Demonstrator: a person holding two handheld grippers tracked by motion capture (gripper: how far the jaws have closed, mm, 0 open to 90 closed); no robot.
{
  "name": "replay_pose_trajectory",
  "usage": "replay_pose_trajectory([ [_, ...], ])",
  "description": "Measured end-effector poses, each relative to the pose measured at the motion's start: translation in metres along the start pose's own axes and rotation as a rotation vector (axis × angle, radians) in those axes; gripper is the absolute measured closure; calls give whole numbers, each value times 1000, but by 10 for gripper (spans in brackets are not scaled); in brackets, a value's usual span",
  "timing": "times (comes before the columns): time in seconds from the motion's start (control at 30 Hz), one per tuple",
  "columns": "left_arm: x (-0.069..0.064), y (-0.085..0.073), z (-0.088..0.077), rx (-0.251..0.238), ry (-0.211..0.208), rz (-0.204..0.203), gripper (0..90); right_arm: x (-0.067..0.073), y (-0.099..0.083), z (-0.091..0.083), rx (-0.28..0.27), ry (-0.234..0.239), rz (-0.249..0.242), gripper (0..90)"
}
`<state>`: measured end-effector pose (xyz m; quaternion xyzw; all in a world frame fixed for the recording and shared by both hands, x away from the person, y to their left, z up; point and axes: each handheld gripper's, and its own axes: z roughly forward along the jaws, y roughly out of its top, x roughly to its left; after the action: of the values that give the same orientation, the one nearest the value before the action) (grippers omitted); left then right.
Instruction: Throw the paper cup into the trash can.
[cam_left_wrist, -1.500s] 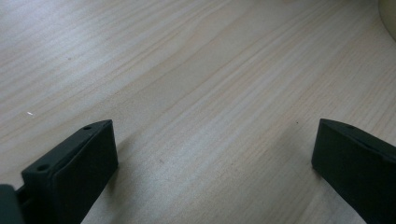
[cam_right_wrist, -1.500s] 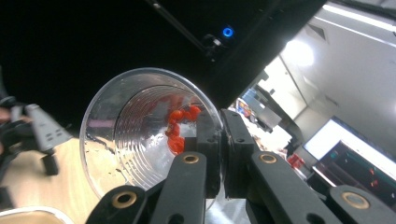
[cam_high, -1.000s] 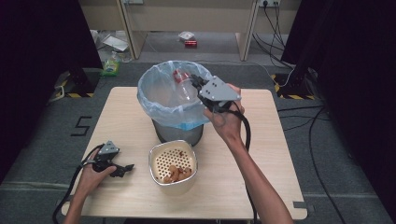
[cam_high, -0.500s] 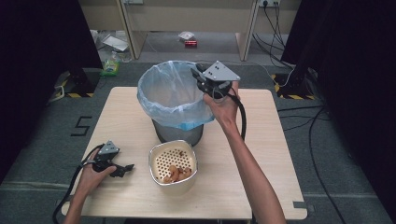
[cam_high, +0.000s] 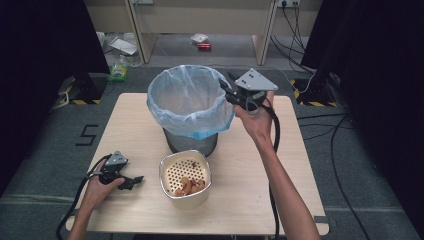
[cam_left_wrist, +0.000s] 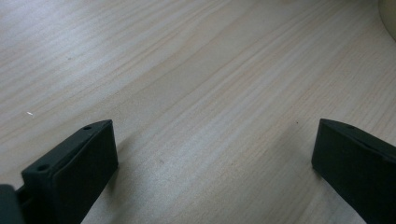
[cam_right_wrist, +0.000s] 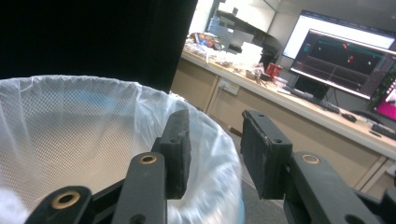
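Blue-lined bin (cam_high: 190, 107) sits mid-table; my right gripper (cam_high: 226, 89) hovers at its right rim, fingers just opening, nothing between them. Next I fetch food from the strainer bowl (cam_high: 185, 177). Left gripper (cam_high: 131, 181) rests open.

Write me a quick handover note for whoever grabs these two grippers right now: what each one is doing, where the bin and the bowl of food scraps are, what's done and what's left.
Right gripper: in the air at the right rim of the lined bin, jaws just been opening, nothing between them.
Left gripper: resting on the table near its front left, jaws wide open, nothing between them.
Bowl: in front of the bin, a few brown scraps left inside.
Done: right gripper looks to have just dropped a piece into the bin.
Left: probably move the remaining scraps from bowl to bin.
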<state>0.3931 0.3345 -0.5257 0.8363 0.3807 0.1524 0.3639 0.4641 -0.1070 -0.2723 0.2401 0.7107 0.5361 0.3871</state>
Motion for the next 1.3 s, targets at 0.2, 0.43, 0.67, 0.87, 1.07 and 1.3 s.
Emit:
replay_pose_trajectory([
  [0.2, 0, 0, 0, 0, 0, 0, 0, -13, -10, -30, 27, -7, 20, 578],
  [0.43, 0, 0, 0, 0, 0, 0, 0, -18, -33, -60, 77, -10, 41, 531],
  [0.67, 0, 0, 0, -1, 2, 0, 0, -16, -66, -83, 152, -13, 82, 467],
  [0.87, 0, 0, 0, 0, 0, 0, 0, -13, -102, -96, 222, -30, 129, 428],
  [1.07, 0, 0, 0, -2, 3, -2, 0, -4, -134, -106, 269, -18, 170, 406],
  [1.3, 0, 0, 0, -2, 1, -2, 0, 11, -167, -111, 326, -24, 188, 401],
])
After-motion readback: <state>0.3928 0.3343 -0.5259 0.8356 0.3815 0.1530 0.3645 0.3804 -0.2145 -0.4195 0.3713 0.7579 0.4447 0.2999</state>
